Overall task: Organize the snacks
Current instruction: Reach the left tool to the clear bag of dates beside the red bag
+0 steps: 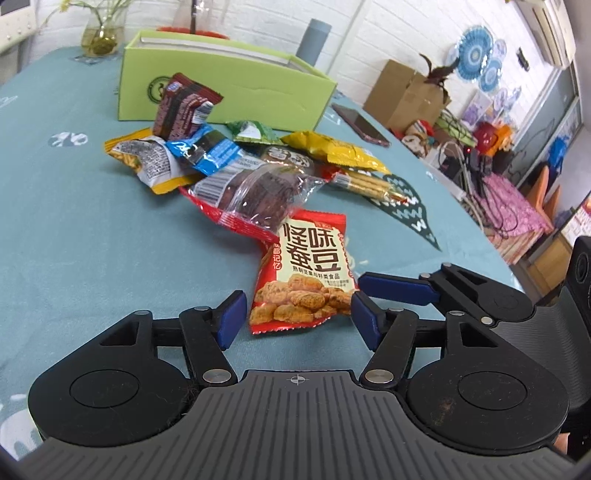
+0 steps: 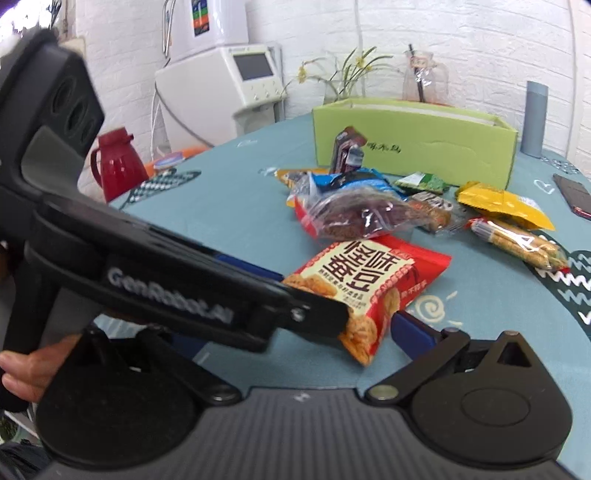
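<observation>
A red broad-bean snack pack [image 1: 303,273] lies on the teal tablecloth [image 1: 74,221], nearest of a pile of snack packs. My left gripper [image 1: 297,301] is open around its near end: the right pad is at the pack's edge, the left pad stands apart. In the right wrist view the left gripper [image 2: 314,306] crosses from the left onto the same pack [image 2: 373,280]. My right gripper [image 2: 295,332] is open, nothing held, its left finger mostly hidden; its right finger [image 1: 395,290] lies just right of the pack. Behind the pile stands an open green box [image 1: 229,88].
The pile holds a clear pack of brown cakes [image 1: 255,192], a yellow pack [image 1: 332,151], biscuit sticks [image 1: 369,184] and a dark red pack [image 1: 181,107] leaning on the box. A phone [image 1: 360,123], grey bottle [image 1: 314,40], vase [image 1: 101,33] and red jug [image 2: 118,166] stand around.
</observation>
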A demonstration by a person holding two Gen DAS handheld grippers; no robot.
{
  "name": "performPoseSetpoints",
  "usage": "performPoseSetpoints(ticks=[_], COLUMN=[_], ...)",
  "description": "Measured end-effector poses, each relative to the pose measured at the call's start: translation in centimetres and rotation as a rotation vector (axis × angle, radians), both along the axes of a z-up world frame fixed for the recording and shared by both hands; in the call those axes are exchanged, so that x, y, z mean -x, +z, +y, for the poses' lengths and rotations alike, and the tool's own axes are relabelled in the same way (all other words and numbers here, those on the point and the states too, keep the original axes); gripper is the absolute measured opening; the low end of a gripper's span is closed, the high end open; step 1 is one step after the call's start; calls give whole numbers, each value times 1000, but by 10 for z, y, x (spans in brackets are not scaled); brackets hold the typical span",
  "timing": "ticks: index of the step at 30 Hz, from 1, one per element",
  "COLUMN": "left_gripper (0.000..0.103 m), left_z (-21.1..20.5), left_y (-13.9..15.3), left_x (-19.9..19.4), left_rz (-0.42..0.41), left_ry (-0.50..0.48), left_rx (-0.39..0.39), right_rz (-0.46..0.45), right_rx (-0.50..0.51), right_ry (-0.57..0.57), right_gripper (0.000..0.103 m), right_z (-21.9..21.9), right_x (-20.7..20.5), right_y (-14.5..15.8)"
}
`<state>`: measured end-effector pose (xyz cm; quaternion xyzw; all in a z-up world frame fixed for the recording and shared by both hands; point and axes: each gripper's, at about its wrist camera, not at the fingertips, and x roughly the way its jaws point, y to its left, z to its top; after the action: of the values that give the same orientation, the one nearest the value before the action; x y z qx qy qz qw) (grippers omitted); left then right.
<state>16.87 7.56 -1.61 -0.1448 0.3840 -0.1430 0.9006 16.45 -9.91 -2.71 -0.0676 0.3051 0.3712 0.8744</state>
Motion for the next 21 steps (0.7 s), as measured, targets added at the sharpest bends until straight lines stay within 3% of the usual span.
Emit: performPoseSetpoints(ticks=[5,8,13,16,21], left_gripper=[52,53,52,45,59], left_z=[16,22,23,21,23], left_y=[17,27,13,6,34], left_x=[-7,-21,-27,-26,-35], left_rz=[-41,-74,-11,28,-104], left_ry=[66,87,41,44,56], left_rx=[-9,-28,-27,-17,-81], right_rz=[-65,-51,-11,-6,-17], right_rx=[-7,-34,-31,-30,-105], right_ry=[-52,-67,-55,-79,-50], right_gripper=[102,102,102,102,102], right_z=[-12,-13,-8,-10,-9], right_x=[-2,-12,-13,-17,-29], right_y=[17,22,10,7,24])
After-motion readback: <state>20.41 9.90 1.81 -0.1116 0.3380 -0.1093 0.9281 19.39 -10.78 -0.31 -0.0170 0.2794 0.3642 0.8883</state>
